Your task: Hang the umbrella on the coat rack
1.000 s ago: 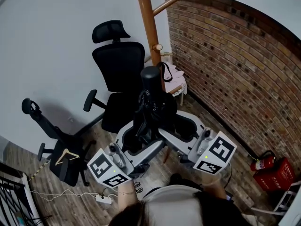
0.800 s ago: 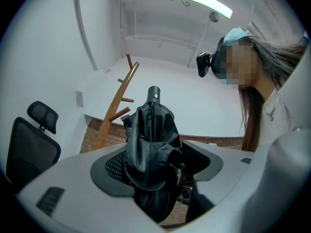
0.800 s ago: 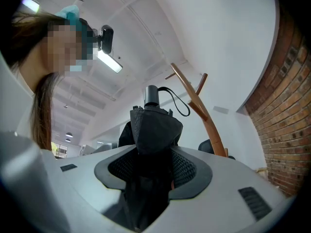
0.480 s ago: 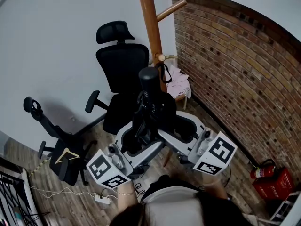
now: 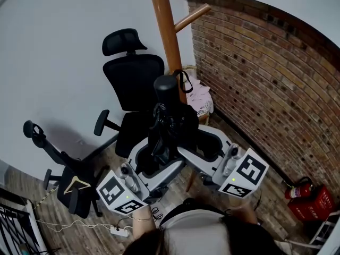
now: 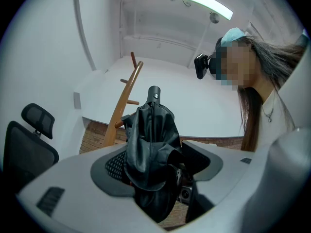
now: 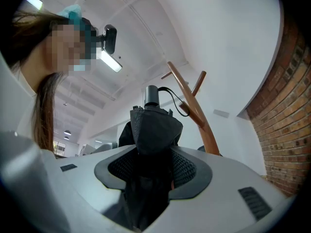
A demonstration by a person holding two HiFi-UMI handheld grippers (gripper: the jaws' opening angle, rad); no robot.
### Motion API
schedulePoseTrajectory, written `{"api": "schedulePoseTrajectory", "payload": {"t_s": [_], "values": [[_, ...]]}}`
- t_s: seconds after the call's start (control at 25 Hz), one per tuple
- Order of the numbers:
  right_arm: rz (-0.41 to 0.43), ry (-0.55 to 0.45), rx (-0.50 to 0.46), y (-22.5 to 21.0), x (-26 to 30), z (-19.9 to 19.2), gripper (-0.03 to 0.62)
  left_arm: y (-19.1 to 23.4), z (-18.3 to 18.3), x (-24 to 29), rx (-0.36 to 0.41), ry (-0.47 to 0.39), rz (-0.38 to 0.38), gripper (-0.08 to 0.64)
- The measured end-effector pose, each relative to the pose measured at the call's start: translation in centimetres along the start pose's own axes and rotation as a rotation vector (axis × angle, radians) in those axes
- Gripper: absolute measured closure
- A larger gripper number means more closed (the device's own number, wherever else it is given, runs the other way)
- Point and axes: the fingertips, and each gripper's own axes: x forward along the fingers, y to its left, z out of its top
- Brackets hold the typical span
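A folded black umbrella (image 5: 171, 126) stands upright, handle (image 5: 166, 88) on top with a black wrist loop (image 5: 185, 81) hanging beside it. My left gripper (image 5: 155, 162) and right gripper (image 5: 203, 149) are both shut on its folded canopy from opposite sides. The wooden coat rack (image 5: 163, 31) rises just behind the handle, with one peg (image 5: 191, 16) slanting up to the right. In the left gripper view the umbrella (image 6: 149, 144) fills the gap of the left gripper (image 6: 156, 174), the rack (image 6: 124, 101) beyond it. In the right gripper view the umbrella (image 7: 153, 126) sits in the right gripper (image 7: 150, 174), with the rack (image 7: 194, 111) close behind.
A black office chair (image 5: 134, 81) stands left of the rack, and another chair (image 5: 64, 169) lies tipped at the lower left. A stool with pink cloth (image 5: 200, 101) sits at the rack's foot. The brick wall (image 5: 265, 84) runs along the right, with a fire extinguisher (image 5: 299, 186).
Both grippers have carried the umbrella a little up and nearer the rack pole. Their hold on it looks the same.
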Motion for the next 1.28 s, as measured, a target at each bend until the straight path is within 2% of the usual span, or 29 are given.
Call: {"api": "schedulePoseTrajectory", "payload": {"t_s": [0.64, 1.28], "values": [[-0.016, -0.012, 0.009, -2.2, 1.5, -0.5, 0.382, 2.5, -0.1, 0.9, 0.001, 0.019, -0.016, 0.245], [-0.03, 0.018, 0.043, -3.3, 1.7, -2.7, 0.382, 4.1, -2.1, 0.5, -0.047, 0.033, 0.003, 0.245]]}}
